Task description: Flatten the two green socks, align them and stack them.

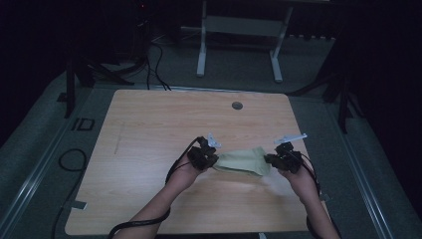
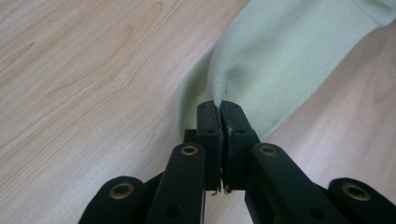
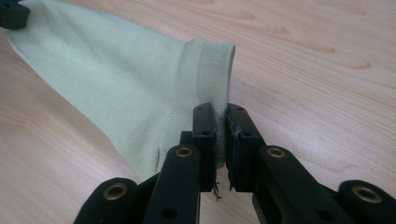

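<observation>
The left gripper (image 2: 220, 108) has its two black jaws pressed together on a pinched fold of a pale green knit cloth (image 2: 285, 56); in the left gripper view the fabric rises from between the tips and fans out ahead and to the right of them. The right gripper (image 3: 219, 112) likewise has its jaws closed on the same cloth (image 3: 112, 79), pinching it at a ribbed hem band (image 3: 215, 70) that stands just ahead of the tips, with a stitched seam running down toward them.

In the high view the cloth (image 1: 243, 162) stretches between the two grippers, the left gripper (image 1: 205, 158) at one end and the right gripper (image 1: 281, 160) at the other, a hand behind each. It lies low over the near half of the wooden table (image 1: 149, 129); whether its middle touches the top I cannot tell.

Nothing lies between the grippers but the cloth. Well beyond them, near the table's far edge, is a round grey cable grommet (image 1: 237, 105). Black cables trail back from both grippers along the forearms. Farther off stands a white desk frame (image 1: 239, 35) on the dark floor.

The ribbing and seam are clear in the right gripper view, where the other gripper's black tip (image 3: 11, 14) shows at the cloth's far end. The left gripper view shows the plain knit and bare wood grain on both sides.
</observation>
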`<state>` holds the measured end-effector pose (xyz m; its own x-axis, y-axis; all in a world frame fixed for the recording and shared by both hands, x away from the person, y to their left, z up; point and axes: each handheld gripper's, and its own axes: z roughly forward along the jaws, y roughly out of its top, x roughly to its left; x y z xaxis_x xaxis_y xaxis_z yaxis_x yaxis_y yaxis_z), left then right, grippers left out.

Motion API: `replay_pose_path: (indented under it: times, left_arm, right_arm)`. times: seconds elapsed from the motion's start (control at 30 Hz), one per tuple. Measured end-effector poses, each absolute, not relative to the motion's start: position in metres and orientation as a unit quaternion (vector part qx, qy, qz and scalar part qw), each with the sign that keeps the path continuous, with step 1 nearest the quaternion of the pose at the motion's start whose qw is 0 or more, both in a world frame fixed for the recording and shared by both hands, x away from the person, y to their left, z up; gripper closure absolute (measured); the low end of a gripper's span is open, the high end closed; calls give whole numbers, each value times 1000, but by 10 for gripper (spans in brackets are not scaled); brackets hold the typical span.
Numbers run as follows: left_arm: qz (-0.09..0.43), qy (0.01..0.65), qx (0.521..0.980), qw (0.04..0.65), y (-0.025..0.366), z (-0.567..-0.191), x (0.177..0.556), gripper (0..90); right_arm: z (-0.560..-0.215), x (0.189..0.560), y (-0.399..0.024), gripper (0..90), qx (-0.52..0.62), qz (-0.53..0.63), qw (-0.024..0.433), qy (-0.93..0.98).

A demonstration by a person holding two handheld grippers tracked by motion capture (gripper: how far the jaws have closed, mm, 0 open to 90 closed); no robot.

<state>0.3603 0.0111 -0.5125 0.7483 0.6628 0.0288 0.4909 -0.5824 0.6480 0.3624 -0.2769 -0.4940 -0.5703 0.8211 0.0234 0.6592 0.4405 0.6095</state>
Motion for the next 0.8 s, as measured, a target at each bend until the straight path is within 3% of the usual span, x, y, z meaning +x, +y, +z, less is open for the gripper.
replay_pose_path:
  times: [0.23,0.6,0.67,0.7,0.8]
  left_arm:
    - [136,336,880,306,12,-528,369,868]
    - [133,337,881,305,5,-543,375,857]
    - [130,339,881,302,5,-547,374,807]
    - [131,338,882,301,5,-549,374,739]
    - [136,346,878,302,7,-552,374,612]
  right_arm:
    - [-517,371,-276,830,458,280,116,835]
    - [-539,383,-275,816,472,251,118,837]
    - [-540,384,-275,798,476,254,120,834]
    - [-540,384,-276,777,476,254,121,833]
    - [-542,384,-275,666,470,249,123,838]
